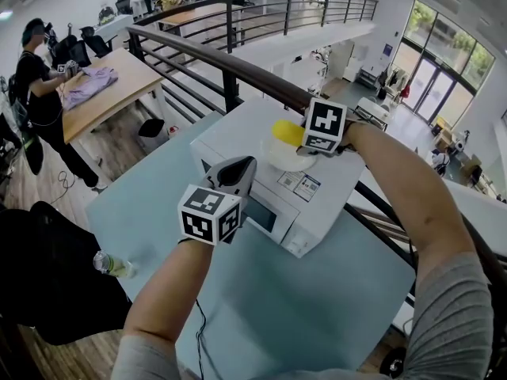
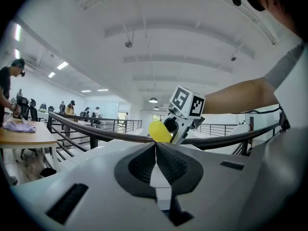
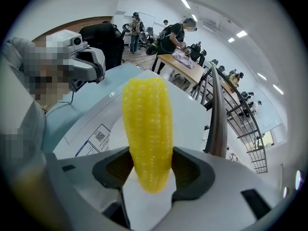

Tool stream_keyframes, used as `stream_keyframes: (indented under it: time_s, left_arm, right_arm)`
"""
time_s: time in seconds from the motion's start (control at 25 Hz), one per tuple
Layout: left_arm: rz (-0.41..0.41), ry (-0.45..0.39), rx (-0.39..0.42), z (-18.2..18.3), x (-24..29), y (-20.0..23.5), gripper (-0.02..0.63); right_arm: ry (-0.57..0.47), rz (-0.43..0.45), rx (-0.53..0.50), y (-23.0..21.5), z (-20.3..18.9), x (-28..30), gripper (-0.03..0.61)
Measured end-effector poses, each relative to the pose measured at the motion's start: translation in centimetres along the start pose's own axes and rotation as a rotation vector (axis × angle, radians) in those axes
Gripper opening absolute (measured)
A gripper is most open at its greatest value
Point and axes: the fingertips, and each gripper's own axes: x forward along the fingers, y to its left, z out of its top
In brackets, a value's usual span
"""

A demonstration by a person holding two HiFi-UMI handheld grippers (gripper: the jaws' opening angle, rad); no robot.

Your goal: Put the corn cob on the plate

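Observation:
My right gripper [image 1: 299, 138] is shut on a yellow corn cob [image 1: 286, 131], which hangs just above a pale plate [image 1: 287, 161]. That plate lies on top of a white microwave [image 1: 317, 204]. In the right gripper view the corn cob [image 3: 147, 129] stands lengthwise between the jaws of the right gripper [image 3: 149, 166], over the microwave top [image 3: 91, 129]. My left gripper [image 1: 241, 166] is shut and empty, by the microwave's front left corner. In the left gripper view the left gripper [image 2: 155, 150] points level toward the corn cob [image 2: 159, 131].
The microwave stands on a light blue table [image 1: 158, 204]. A dark handrail [image 1: 238, 66] runs right behind it, with a drop beyond. A water bottle [image 1: 111, 264] lies at the table's left edge beside a black seat [image 1: 47, 275]. A person [image 1: 36, 93] works at a distant wooden table.

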Motion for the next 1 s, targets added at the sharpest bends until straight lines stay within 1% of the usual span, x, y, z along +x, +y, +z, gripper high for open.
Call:
stream_keyframes:
  time_s: [0.36, 1.0]
  left_arm:
    - [0.0, 0.001, 0.0, -0.4, 0.3, 0.1, 0.02]
    - [-0.007, 0.009, -0.005, -0.9, 0.4, -0.2, 0.02]
  right_arm:
    - [-0.063, -0.003, 0.012, 0.1, 1.4, 1.1, 0.253]
    - [-0.075, -0.01, 0.027, 0.0, 1.3, 2.3, 0.249]
